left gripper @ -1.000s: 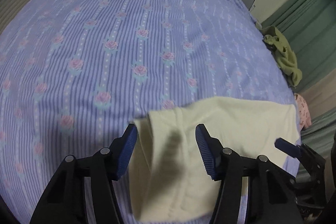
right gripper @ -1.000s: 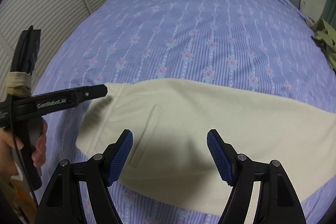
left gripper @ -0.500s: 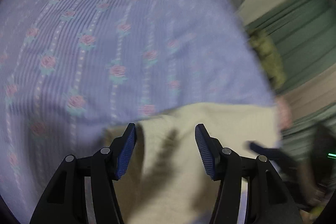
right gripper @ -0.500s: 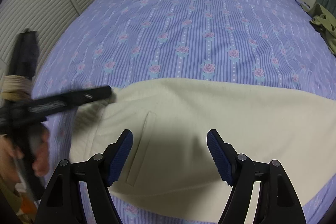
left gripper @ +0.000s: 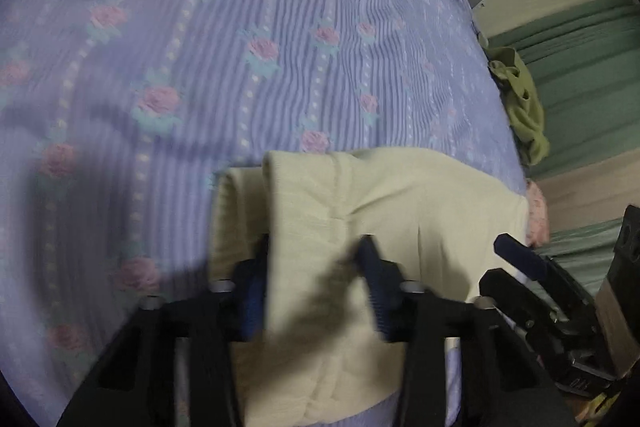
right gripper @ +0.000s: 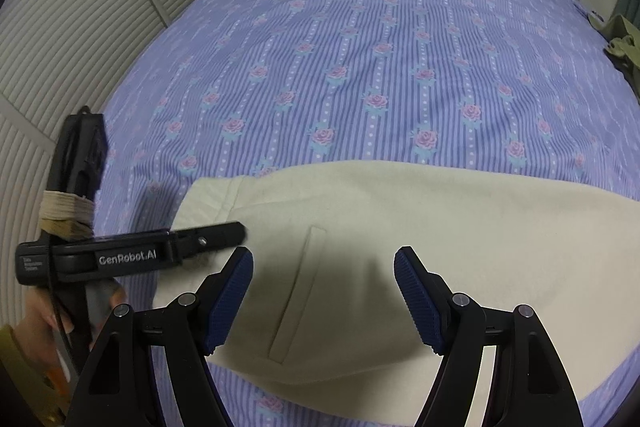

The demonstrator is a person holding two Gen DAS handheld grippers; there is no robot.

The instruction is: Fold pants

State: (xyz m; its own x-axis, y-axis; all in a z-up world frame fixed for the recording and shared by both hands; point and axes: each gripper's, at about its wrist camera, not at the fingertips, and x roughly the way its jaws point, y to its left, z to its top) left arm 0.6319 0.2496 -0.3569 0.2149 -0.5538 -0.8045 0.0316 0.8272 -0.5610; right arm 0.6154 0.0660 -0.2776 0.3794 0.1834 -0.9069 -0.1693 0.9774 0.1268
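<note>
My left gripper sits right on the waistband end of the cream pants, jaws half-parted with a raised fold of cloth between them, not pinched yet as far as I can tell. The pants run lengthwise along the bed's near edge, legs stretching rightward. My right gripper hovers wide open, empty, over the pocket.

One pants, two grippers, perhaps two other garments.
</note>
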